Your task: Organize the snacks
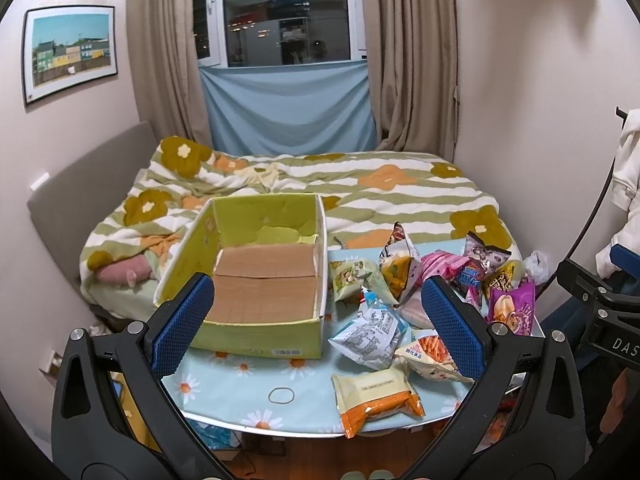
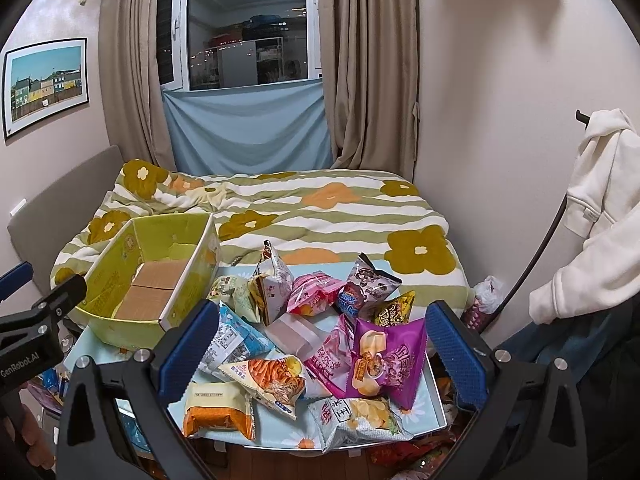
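Left wrist view
Left claw (image 1: pixel 318 322): we hold it spread wide, gripping nothing, above the desk's near edge.
Box (image 1: pixel 264 280): green cardboard, far left on the desk (image 1: pixel 224 384); we see only its bare brown floor.
Snacks: heaped right of the box; blue-white packet (image 1: pixel 370 338) and orange-ended packet (image 1: pixel 378 400) lie nearest.
Rubber band (image 1: pixel 281 395): loose on the cloth, near edge.

Right wrist view
Right claw (image 2: pixel 322 352): released, jaws apart, nothing between them, poised over the pile.
Purple bag (image 2: pixel 386 360): near right, on top of the heap.
Pink packet (image 2: pixel 314 292): farther back.
Progress: we judge nothing sorted yet; every packet remains outside the box.
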### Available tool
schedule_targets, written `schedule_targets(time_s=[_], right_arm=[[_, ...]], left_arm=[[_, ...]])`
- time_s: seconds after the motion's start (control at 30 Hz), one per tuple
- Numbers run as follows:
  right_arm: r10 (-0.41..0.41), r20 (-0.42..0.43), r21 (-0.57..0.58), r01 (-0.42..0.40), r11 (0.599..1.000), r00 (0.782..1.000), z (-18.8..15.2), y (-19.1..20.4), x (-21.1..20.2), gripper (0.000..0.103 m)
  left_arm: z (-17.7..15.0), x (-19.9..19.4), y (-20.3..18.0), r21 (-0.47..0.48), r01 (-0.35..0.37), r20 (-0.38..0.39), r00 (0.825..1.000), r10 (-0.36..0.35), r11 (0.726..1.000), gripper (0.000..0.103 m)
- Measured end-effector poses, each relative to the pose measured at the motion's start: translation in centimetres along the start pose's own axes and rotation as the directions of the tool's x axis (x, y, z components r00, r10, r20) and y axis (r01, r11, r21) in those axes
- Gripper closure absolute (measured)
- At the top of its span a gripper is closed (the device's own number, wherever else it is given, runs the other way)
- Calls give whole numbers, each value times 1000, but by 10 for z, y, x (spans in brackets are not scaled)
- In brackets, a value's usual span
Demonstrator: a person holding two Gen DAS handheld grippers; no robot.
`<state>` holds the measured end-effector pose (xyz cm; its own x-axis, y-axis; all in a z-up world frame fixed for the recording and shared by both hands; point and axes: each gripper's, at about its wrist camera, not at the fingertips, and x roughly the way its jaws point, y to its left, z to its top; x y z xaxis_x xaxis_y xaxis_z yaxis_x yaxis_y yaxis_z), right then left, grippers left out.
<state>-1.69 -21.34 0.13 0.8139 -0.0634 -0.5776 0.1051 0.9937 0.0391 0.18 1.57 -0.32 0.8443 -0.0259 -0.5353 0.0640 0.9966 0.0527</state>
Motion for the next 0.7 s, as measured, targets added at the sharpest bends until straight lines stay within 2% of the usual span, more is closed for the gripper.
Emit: schedule_targets(time_s=[0.7], right_arm=[[-6,-10,-3,6,1000,1000,1,2,2,0]], left_arm=[[2,4,-3,6,17,-16,1000,-16,1000,0]])
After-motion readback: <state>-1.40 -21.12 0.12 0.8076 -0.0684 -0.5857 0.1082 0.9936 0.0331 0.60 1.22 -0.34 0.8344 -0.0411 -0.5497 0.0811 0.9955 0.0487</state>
